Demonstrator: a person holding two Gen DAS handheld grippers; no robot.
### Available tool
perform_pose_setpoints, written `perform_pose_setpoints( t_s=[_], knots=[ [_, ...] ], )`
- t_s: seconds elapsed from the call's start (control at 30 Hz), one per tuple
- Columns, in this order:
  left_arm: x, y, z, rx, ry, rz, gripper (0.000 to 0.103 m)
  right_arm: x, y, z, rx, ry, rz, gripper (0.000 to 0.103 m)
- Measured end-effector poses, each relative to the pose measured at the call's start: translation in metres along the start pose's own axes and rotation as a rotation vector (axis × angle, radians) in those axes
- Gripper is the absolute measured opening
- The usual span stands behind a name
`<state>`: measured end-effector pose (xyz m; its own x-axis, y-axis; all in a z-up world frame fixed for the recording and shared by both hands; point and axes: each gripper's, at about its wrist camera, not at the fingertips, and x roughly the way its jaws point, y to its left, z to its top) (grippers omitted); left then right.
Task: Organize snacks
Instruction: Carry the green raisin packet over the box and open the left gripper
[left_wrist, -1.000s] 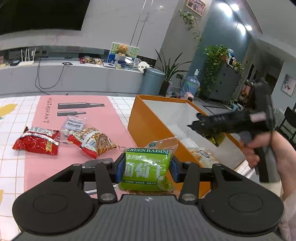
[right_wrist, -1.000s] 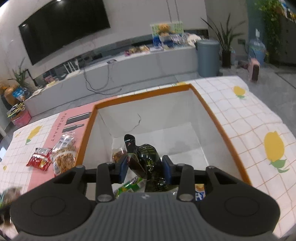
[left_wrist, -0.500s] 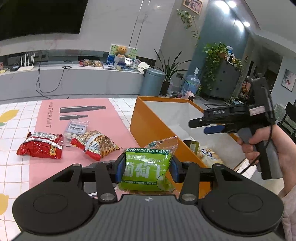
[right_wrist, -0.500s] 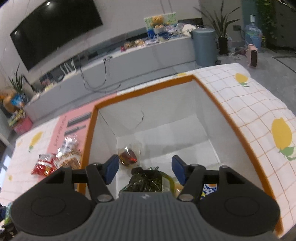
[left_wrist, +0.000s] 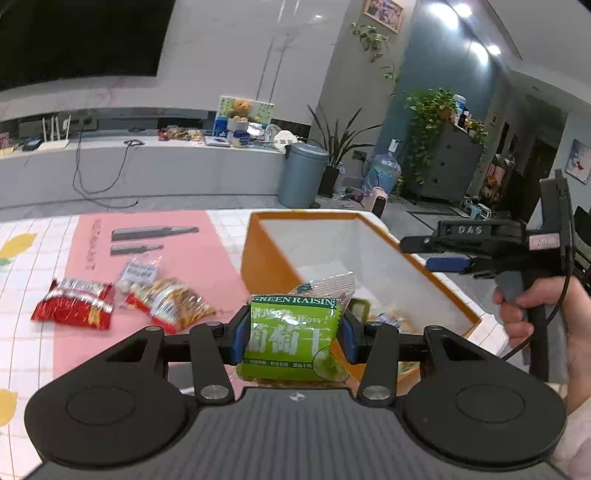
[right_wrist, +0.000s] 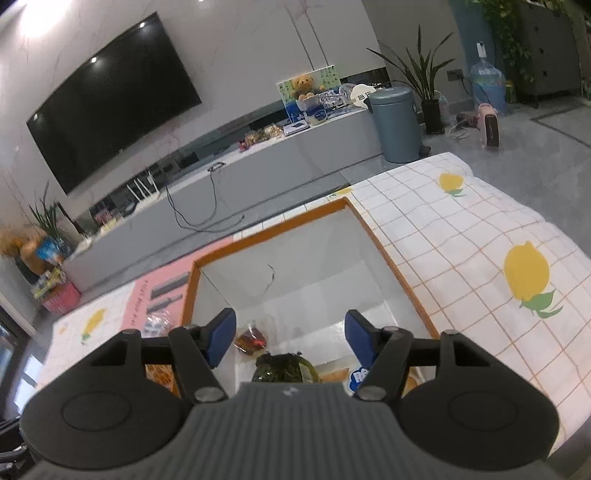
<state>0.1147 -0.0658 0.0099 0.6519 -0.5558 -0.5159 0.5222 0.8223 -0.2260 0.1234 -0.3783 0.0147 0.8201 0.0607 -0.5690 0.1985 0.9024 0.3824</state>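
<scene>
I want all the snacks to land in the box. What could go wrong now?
The left gripper pinches the green raisin bag only by its sides, near the orange box wall; it might slip or drop outside. The right gripper hangs open above the box, so the two could bump. Three packets, like the red packet, lie on the pink mat and could be forgotten.

The orange box (right_wrist: 384, 254) is open on top, and its far half is bare white floor. Snack packs (right_wrist: 284, 369) pile up at its near end. Three packs (left_wrist: 74, 308) lie on the pink mat (left_wrist: 155, 258), left of the box's left wall.
</scene>
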Motion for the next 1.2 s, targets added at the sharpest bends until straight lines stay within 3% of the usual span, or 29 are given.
perform_pose_setpoints(
  t_s=[0.23,0.47,0.67,1.07,1.1,1.17,1.2],
  knots=[
    [0.013,-0.046,0.026,0.122,-0.018,-0.029,0.054,-0.012,-0.027,0.000,0.070,-0.019,0.015,0.064],
    [0.066,-0.087,0.049,0.310,0.002,-0.018,0.054,-0.034,-0.048,0.003,0.188,-0.082,0.079,0.064],
    [0.130,-0.105,0.065,0.383,0.083,-0.034,0.054,-0.037,-0.056,0.006,0.231,-0.115,0.049,0.064],
    [0.230,-0.115,0.034,0.523,0.253,-0.063,0.055,-0.042,-0.077,0.005,0.299,-0.130,-0.013,0.065],
    [0.232,-0.114,0.031,0.517,0.252,-0.084,0.056,-0.042,-0.077,0.004,0.300,-0.131,-0.010,0.065],
    [0.232,-0.111,0.030,0.506,0.261,-0.143,0.068,-0.043,-0.075,0.002,0.301,-0.126,-0.005,0.065],
    [0.230,-0.109,0.028,0.501,0.257,-0.168,0.080,-0.042,-0.075,0.003,0.297,-0.125,-0.003,0.065]
  ],
)
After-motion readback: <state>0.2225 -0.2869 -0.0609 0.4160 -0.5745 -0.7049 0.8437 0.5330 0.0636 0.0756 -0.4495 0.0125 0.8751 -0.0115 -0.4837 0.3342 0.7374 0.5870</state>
